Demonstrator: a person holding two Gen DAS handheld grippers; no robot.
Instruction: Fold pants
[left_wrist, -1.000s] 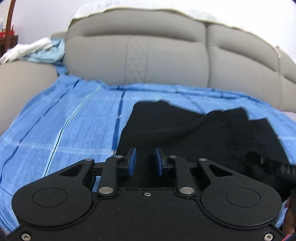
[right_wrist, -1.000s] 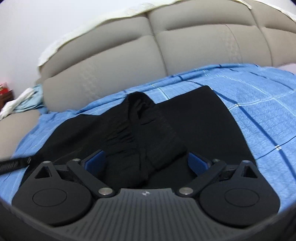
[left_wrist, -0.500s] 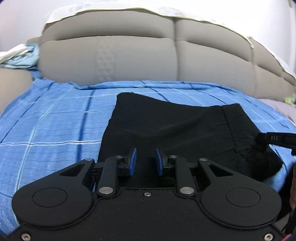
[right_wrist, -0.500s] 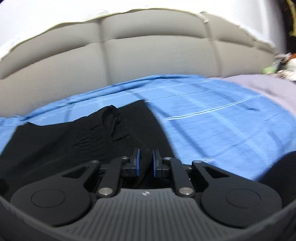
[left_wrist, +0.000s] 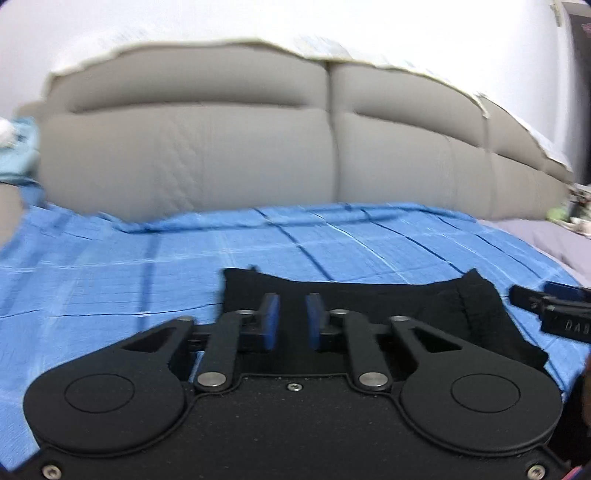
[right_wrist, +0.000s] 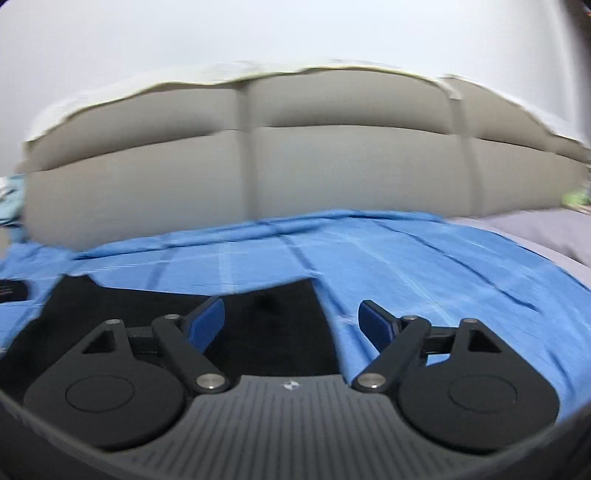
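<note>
Left gripper (left_wrist: 291, 321), seen from its own wrist camera: we find the two blue pads (left_wrist: 269, 319) drawn close together with a narrow gap between them, and dark fabric fills that gap, though we cannot tell whether cloth is actually pinched or merely lies behind the fingers. Black pants (left_wrist: 369, 306) lie folded into a compact, roughly rectangular stack on the blue checked bedsheet (left_wrist: 110, 280), directly under and ahead of this gripper; the far edge of the stack dips slightly in the middle and rises to small peaks at both corners. At the right margin of this view we see the tip of the right gripper (left_wrist: 546, 302), just beside the right corner of the stack.

Right gripper (right_wrist: 291, 321), in its own wrist view: we see its blue pads (right_wrist: 208, 325) spread wide apart and gripping nothing. Beneath its left finger lie the pants (right_wrist: 147, 306), whose right edge runs between the two fingers, while the right finger hovers over bare sheet (right_wrist: 424, 266). A dark tip of the left gripper (right_wrist: 13, 290) shows at the left margin.

Behind the sheet in both views stands a padded grey headboard (left_wrist: 221, 155), with a pale cloth along its top; both frames are softened by blur
</note>
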